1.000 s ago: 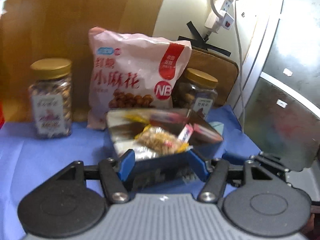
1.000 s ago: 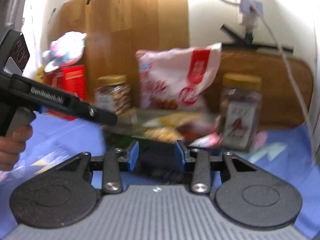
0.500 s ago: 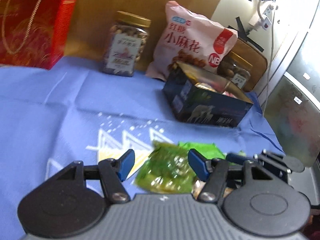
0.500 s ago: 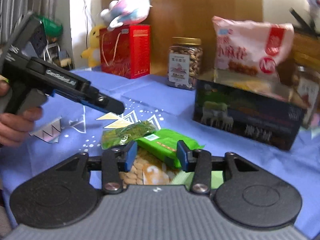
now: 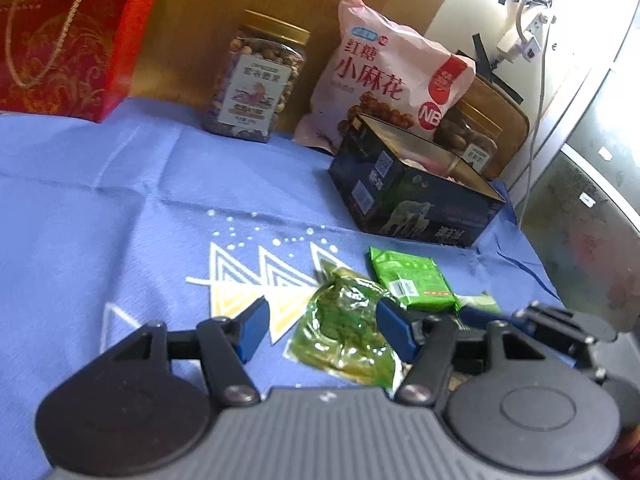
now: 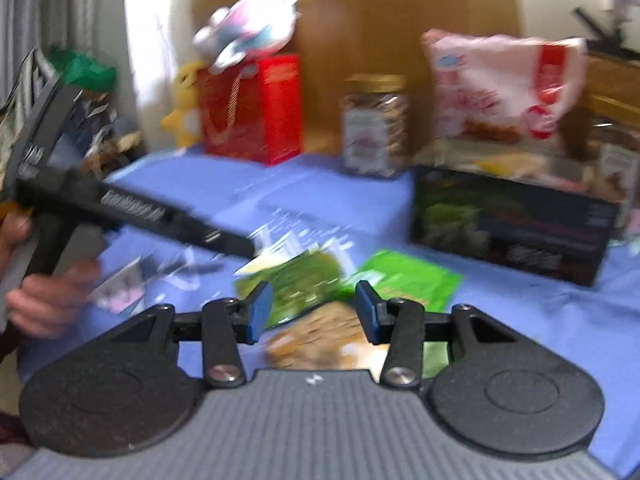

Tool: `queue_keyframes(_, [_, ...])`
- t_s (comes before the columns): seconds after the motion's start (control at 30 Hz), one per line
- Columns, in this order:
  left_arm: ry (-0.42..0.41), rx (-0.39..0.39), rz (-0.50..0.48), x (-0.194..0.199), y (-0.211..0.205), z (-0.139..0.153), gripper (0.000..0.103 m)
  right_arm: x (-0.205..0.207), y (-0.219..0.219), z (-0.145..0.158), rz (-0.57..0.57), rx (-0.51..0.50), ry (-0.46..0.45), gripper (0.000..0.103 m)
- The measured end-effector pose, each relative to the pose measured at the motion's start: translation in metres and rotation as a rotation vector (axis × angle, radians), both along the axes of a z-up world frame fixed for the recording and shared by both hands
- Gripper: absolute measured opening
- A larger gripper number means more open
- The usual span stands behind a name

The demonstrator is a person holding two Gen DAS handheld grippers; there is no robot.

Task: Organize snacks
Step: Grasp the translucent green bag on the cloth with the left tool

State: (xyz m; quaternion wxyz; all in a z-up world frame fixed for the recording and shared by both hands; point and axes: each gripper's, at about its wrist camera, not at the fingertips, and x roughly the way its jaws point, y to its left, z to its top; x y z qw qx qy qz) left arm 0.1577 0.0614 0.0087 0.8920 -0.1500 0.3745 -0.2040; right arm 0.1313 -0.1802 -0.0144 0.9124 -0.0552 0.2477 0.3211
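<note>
While open — green pickle pouch [image 5: 344,332] between fingers [image 5: 252,330]

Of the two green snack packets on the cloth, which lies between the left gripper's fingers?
The translucent green crinkled packet, showing dark contents; the opaque bright-green packet lies beyond.

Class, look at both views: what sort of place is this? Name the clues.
Probably a home, not a shop: a blue tablecloth, plush toys on a red gift box, and a wall power strip.
</note>
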Motion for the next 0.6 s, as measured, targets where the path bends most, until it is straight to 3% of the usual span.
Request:
queue_keyframes(0.13, [0.039, -0.016, -0.019, 0.014, -0.004, -0.009, 0.06, 0.021, 0.02, -0.016, -0.005, -0.064, 0.057, 0.054])
queue_keyframes(0.17, [0.043, -0.027, -0.027, 0.017, -0.005, -0.011, 0.061, 0.027, 0.023, -0.017, -0.013, -0.06, 0.051, 0.059])
queue_keyframes(0.27, [0.036, -0.042, -0.042, 0.018, -0.007, -0.013, 0.066, 0.037, 0.03, -0.022, -0.004, -0.032, 0.093, 0.061])
queue_keyframes(0.33, [0.029, -0.043, -0.048, 0.016, -0.007, -0.013, 0.067, 0.04, 0.034, -0.026, 0.02, 0.004, 0.113, 0.057])
queue_keyframes(0.37, [0.028, -0.041, -0.047, 0.015, -0.007, -0.013, 0.067, 0.04, 0.038, -0.027, 0.019, 0.013, 0.115, 0.047])
queue_keyframes(0.5, [0.032, -0.049, -0.027, 0.0, 0.001, -0.012, 0.062, 0.024, 0.046, -0.026, 0.046, 0.02, 0.101, 0.033])
queue_keyframes(0.6, [0.039, -0.056, -0.004, -0.014, 0.008, -0.01, 0.058, 0.008, 0.047, -0.022, 0.085, 0.043, 0.087, 0.032])
